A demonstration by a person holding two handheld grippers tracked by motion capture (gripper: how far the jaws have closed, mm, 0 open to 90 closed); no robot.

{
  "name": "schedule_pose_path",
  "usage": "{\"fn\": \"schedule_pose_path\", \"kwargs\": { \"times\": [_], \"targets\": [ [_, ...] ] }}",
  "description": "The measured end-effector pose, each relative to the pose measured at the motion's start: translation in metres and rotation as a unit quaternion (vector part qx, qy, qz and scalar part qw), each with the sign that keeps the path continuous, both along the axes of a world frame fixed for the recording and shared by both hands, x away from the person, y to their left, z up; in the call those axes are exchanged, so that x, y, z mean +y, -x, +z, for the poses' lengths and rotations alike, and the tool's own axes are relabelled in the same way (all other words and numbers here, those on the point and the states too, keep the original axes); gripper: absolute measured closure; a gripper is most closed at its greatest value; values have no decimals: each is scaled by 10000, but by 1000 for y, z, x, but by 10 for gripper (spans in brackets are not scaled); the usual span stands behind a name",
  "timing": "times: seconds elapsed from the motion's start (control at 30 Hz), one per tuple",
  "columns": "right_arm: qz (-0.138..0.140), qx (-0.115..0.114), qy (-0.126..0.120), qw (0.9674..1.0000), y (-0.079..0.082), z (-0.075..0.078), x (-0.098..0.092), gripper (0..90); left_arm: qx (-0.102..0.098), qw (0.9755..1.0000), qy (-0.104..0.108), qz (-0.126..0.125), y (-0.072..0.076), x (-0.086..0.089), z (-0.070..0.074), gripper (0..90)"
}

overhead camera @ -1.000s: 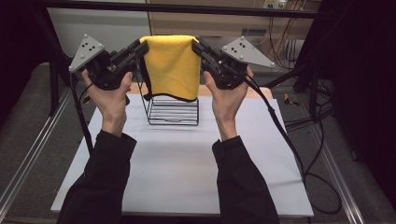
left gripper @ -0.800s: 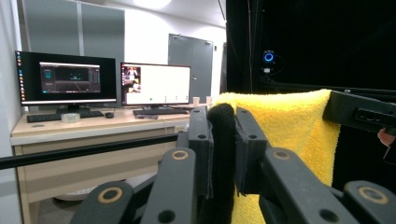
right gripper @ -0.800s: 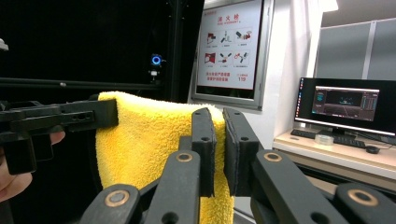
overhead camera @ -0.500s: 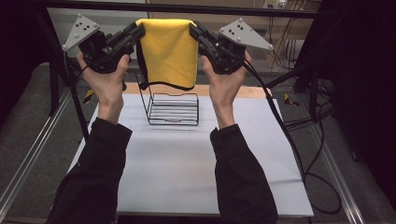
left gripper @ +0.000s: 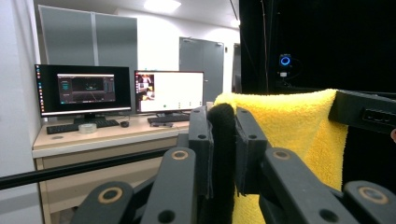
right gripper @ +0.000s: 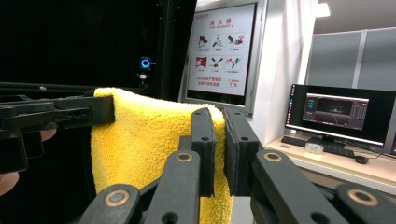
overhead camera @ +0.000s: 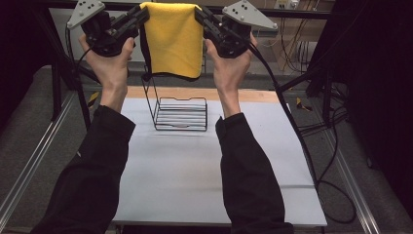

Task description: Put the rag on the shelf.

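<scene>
Item: yellow towel [overhead camera: 174, 41], being raised higher since earlier, pinched taut by left gripper [overhead camera: 141, 13] and right gripper [overhead camera: 200, 14], clearing wire rack [overhead camera: 180, 113] at 6 o'clock.

A flat white table [overhead camera: 195, 175] with a bare wooden strip along its far edge carries one thing: a small black wire rack [overhead camera: 180, 113], standing upright on the far part of the white surface. The rack sits below and between the left hand-held gripper [overhead camera: 139, 14] and the right hand-held gripper [overhead camera: 203, 17], well apart from both.
</scene>
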State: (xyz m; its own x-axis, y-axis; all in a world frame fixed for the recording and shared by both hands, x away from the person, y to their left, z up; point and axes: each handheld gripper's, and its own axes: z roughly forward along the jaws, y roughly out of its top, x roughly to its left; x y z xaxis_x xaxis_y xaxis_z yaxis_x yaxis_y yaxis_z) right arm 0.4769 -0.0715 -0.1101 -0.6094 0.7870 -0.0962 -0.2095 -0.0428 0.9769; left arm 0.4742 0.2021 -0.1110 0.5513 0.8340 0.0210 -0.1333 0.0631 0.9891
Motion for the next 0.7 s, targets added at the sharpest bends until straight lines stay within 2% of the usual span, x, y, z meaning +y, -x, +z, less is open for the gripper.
{"fn": "schedule_pose_path", "kwargs": {
  "times": [0.13, 0.27, 0.37, 0.53, 0.7],
  "targets": [
    [-28, 14, -14, 10000, -8, 3, 2, 842, 39, 10000, 18, -2, -9, 1, 4, 791],
    [-87, 52, -33, 9999, -16, 4, 2, 842, 26, 9999, -133, 58, -17, -2, 7, 791],
    [-135, 95, -56, 9998, -22, 3, 2, 842, 61, 9999, -114, 31, -25, -3, 8, 791],
    [-211, 127, 1, 9997, -31, 1, 1, 842, 141, 9999, -79, -39, -39, -3, 3, 791],
    [-270, 196, 65, 9994, -40, -4, 1, 842, 179, 9997, -171, 18, -46, -4, -6, 791]
  ]
}}
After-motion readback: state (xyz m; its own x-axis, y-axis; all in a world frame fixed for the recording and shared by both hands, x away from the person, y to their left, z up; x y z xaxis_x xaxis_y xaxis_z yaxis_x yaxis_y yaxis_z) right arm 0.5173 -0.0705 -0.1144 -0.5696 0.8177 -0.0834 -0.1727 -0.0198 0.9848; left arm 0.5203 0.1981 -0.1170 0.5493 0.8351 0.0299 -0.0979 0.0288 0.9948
